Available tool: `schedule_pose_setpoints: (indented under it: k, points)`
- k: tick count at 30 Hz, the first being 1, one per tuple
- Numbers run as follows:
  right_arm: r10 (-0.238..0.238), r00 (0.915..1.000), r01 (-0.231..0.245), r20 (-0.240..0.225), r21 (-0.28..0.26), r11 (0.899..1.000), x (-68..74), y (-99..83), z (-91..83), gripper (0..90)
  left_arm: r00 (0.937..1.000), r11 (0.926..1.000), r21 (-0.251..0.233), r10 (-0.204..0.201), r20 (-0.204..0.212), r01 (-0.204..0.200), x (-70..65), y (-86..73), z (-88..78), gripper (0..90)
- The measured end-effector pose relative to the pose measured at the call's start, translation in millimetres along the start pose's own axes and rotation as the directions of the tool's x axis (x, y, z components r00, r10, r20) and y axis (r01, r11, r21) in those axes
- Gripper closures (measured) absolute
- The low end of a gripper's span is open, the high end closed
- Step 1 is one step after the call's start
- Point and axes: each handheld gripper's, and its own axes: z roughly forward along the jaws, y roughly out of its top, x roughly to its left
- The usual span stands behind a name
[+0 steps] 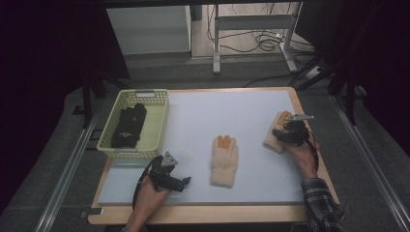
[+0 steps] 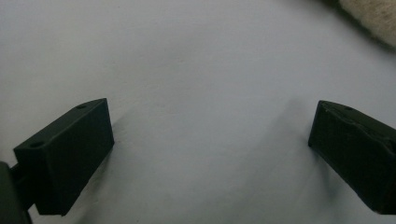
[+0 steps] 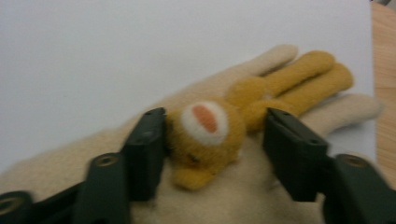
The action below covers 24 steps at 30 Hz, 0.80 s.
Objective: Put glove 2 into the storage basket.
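Observation:
A cream knitted glove [image 1: 224,162] with orange fingertips lies flat in the middle of the pale mat [image 1: 232,108]. A second cream glove [image 1: 273,129] lies at the mat's right edge, under my right gripper [image 1: 283,131]. In the right gripper view this glove [image 3: 56,158] carries an orange animal patch [image 3: 205,126], which sits between the jaws of my right gripper [image 3: 217,116]. One jaw touches the patch and the other stands a little apart from it. My left gripper [image 1: 186,182] rests near the mat's front left, open [image 2: 210,140] over bare mat.
A yellow mesh basket [image 1: 145,93] stands at the mat's back left with a pair of black gloves [image 1: 128,126] in it. The wooden table edge [image 1: 300,212] frames the mat. A corner of cream glove [image 2: 369,18] shows at the top right of the left gripper view.

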Motion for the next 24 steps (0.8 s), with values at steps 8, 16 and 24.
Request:
schedule_pose_setpoints:
  k: [8, 16, 24]
  points:
    - [0.054, 0.9985, -0.054, -0.013, 0.007, 0.999, 2.1, -0.5, -8.0, 63.6, 1.0000, 1.0000, 0.000, 0.000, 0.000, 0.000, 0.1, 0.0, 0.1, 0.2]
    - [0.062, 0.9936, -0.066, -0.094, -0.041, 0.997, 13.9, 1.4, -29.9, 64.0, 1.0000, 1.0000, 0.001, 0.000, 0.001, 0.000, 0.1, 0.1, 0.1, 0.2]
    - [0.016, 0.9815, -0.037, -0.191, -0.107, 0.994, 39.1, 8.4, -61.6, 63.9, 1.0000, 1.0000, 0.000, -0.001, 0.001, 0.001, 0.1, 0.0, 0.1, 0.1]
